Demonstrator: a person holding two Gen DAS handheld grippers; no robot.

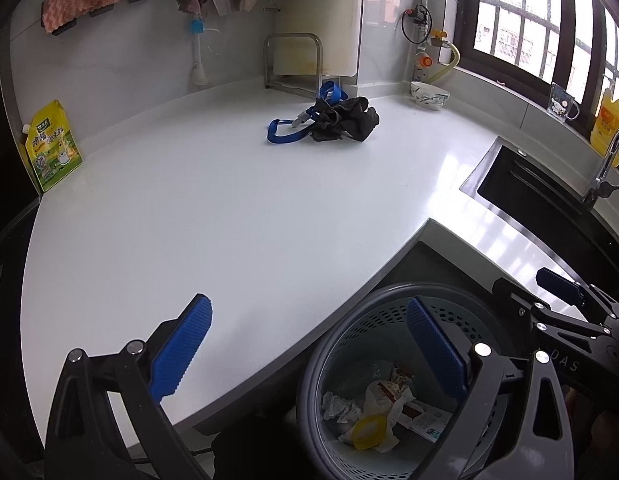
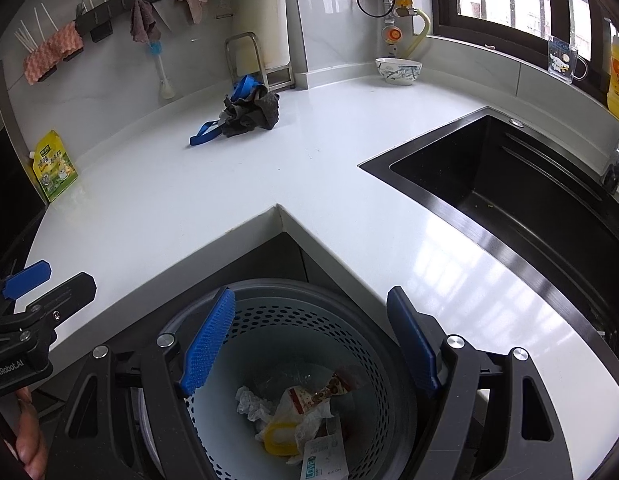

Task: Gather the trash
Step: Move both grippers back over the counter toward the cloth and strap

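Right wrist view looks down into a round grey perforated plastic waste basket [image 2: 309,312] standing on the floor in the inner corner of the white L-shaped table [image 2: 309,152]. Inside the basket lie crumpled white paper [image 2: 249,402], a red-and-white snack wrapper [image 2: 329,390], a yellow plastic ring [image 2: 279,438] and a printed white packet [image 2: 323,460]. Directly above the basket's mouth, the right tongs [image 2: 309,340] stand wide apart with nothing between their blue ribbed pads. Left of the basket, over the table edge, the left tongs [image 1: 309,348] are likewise spread wide and empty, one pad over the table and the other over the basket rim. Far beyond the basket, toward the back wall, a crumpled black cloth [image 2: 253,114] tangled with a blue strap [image 2: 205,132] rests on the table. To the basket's right is a black sunken sink [image 2: 509,184]; a yellow-green pouch [image 2: 53,168] leans at the table's far left end, and a patterned white bowl [image 2: 398,70] sits in the far corner.
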